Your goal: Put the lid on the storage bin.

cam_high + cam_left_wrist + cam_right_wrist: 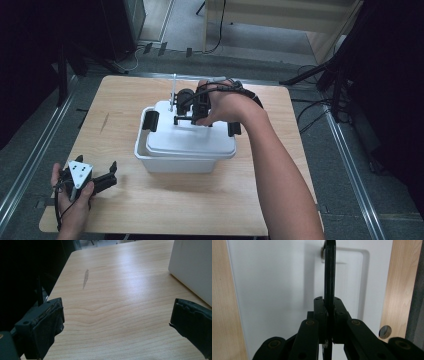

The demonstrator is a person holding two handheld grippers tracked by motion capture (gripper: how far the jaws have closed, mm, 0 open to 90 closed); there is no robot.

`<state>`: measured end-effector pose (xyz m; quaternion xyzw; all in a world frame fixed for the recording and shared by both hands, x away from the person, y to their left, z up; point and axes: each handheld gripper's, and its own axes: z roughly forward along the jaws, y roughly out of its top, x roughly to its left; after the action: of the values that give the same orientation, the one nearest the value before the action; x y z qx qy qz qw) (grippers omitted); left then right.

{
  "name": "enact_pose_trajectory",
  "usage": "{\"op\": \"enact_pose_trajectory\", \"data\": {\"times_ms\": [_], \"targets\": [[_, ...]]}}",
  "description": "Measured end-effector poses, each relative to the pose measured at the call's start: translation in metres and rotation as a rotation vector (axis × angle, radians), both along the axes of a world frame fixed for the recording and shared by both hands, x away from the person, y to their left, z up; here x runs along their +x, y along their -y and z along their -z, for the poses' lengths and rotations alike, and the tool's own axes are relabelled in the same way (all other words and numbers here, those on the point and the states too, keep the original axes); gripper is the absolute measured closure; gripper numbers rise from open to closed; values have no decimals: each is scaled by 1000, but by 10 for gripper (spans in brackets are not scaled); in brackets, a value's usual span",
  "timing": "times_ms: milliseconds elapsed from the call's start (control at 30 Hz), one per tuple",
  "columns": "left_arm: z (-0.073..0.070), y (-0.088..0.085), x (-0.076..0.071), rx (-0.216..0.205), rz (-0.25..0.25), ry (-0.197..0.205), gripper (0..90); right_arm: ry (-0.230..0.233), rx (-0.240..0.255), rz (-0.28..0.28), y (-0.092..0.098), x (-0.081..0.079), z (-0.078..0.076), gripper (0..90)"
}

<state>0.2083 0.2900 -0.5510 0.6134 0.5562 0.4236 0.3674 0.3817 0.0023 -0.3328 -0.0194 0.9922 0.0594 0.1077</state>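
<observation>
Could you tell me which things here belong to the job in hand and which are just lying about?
In the job:
- white lidded box
- its black lid handle, clamped in the right gripper
- black side latches

Lying about:
- left gripper, jaws open, idle near the table's corner
- bare wooden table
- cables on the floor

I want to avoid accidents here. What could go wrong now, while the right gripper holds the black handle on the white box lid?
1. The right gripper pinches only the thin black handle, so it may slip out if pulled sideways.
2. The side latches look folded against the lid; if they are locked, lifting could drag the whole white box.
3. The left gripper rests open on the table, apart from the box, so nothing steadies it.
</observation>
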Motion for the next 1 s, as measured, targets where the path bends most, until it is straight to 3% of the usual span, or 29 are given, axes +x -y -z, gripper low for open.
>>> {"op": "enact_pose_trajectory", "data": {"times_ms": [400,1000], "targets": [[0,0,0,-4,1,4,0,-7,-20,-23,-23,-2,7,852],[0,0,0,-5,3,3,0,-20,-33,-28,-41,-1,13,851]]}}
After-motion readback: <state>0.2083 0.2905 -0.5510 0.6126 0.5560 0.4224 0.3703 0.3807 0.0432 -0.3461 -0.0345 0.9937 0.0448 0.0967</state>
